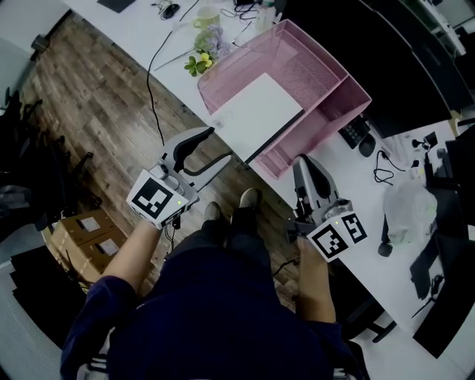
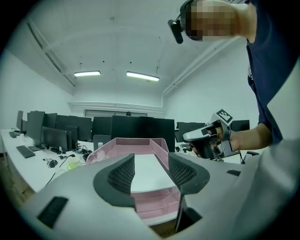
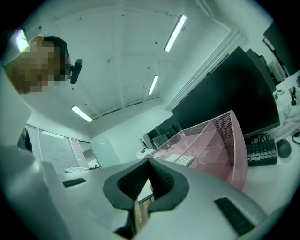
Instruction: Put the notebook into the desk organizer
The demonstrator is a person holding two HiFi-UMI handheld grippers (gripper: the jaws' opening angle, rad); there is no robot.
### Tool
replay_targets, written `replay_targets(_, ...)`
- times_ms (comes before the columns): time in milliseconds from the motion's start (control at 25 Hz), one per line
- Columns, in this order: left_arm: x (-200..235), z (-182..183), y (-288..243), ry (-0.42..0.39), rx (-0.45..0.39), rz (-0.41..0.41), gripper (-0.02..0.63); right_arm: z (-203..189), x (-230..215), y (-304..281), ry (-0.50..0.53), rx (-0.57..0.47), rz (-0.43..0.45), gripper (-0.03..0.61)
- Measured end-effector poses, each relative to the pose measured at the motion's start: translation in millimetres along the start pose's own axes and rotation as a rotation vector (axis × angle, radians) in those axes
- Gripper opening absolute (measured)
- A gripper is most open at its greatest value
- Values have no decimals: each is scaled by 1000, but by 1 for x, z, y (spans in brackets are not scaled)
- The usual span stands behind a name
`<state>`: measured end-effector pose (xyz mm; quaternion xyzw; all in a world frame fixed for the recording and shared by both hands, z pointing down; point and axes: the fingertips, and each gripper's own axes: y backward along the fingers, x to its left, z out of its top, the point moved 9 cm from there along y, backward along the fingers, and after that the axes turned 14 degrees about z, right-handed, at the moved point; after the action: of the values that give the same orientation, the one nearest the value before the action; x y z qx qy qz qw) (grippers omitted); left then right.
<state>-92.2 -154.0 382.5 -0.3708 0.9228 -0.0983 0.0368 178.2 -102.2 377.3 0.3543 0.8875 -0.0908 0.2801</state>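
**Notebook lies in the pink organizer, both tongs held clear of it**

A pink mesh desk organizer (image 1: 332, 61) stands on the white counter (image 1: 141, 30), at 12 o'clock from the person. It has a wide bay and, at that bay's 3 o'clock, a narrower stepped bay. The white notebook (image 1: 256, 115) lies flat in the wide bay, dark edge toward the dividing wall. Its near end reaches out of the organizer's front toward the counter's edge.

The left tongs (image 1: 218, 145) hang in the air at the notebook's 7 o'clock, just short of its near corner. Their jaws stand well apart with nothing between the pads, and the left gripper view looks through the gap at the notebook. The right tongs (image 1: 303, 162) sit at the notebook's 5 o'clock, near the organizer's front corner. Their jaws are closed tip to tip and grip nothing.

A dark keyboard (image 1: 355, 132) and a mouse (image 1: 367, 146) lie at the organizer's 4 o'clock, and a pale green cup (image 1: 208, 18) stands at its 10 o'clock. A plastic bag (image 1: 408, 211) rests further along the counter, at 3 o'clock of the right tongs. Cardboard boxes (image 1: 85, 237) sit on the wooden floor (image 1: 89, 111) at 8 o'clock.
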Motion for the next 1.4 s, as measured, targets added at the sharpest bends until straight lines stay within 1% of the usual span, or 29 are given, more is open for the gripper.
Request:
replay_targets(240,6,9,11,-9,-29,23,161,4,13,-7,25,-3,11,5)
replay_targets(560,20,23,22,13,-78,41,95,13,27,-17,62,-11,15,5)
replay_targets(840,29,36,25,28,-114,39,61,19,34,-23,83,-15,12,5)
replay_targets(1120,38,42,24,33,-127,43,41,25,35,-32,98,-14,15,5)
replay_targets(1400,44,44,24,37,-131,45,31,27,36,-43,110,-6,37,5)
